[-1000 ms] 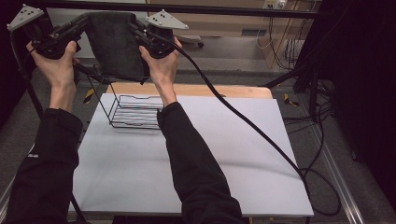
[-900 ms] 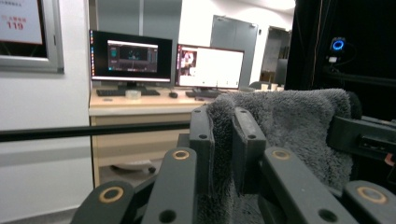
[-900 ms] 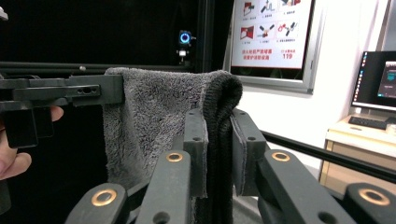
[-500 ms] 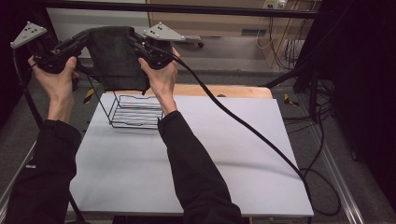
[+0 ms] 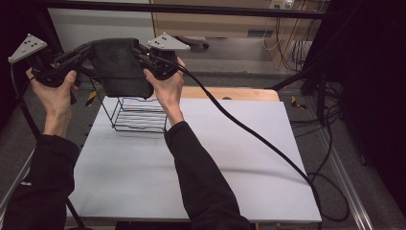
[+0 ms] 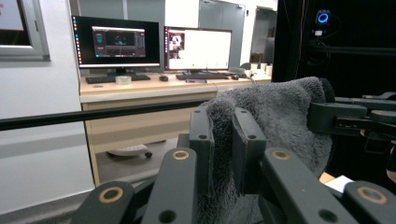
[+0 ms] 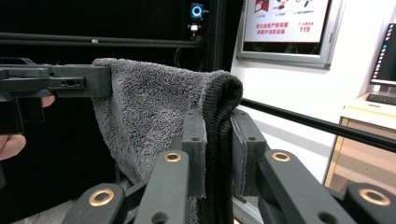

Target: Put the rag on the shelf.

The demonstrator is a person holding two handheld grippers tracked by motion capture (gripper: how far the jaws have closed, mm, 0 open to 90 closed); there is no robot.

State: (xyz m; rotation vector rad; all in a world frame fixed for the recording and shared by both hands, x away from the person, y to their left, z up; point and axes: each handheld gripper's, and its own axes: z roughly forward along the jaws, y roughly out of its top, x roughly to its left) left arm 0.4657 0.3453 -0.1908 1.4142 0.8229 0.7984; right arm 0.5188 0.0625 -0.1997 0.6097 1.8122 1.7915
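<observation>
A dark grey fluffy towel (image 5: 119,67) hangs in the air between my two grippers, above the far left of the table. My left gripper (image 5: 86,50) is shut on its left top corner, and the towel (image 6: 275,116) is pinched between the jaws in the left gripper view. At the right top corner my right gripper (image 5: 140,51) is shut on the towel (image 7: 159,112), whose folded edge sits between the jaws. A black wire basket (image 5: 139,114) stands on the white table (image 5: 239,158) right below the towel's lower edge.
A thick black cable (image 5: 249,134) trails from the right gripper across the table to its right edge. A wooden board (image 5: 239,93) lies at the table's far side. Black frame bars and cables stand around the table.
Both grippers have come down a little with the towel, bringing it closer to the wire basket. The grip on both corners is unchanged.
</observation>
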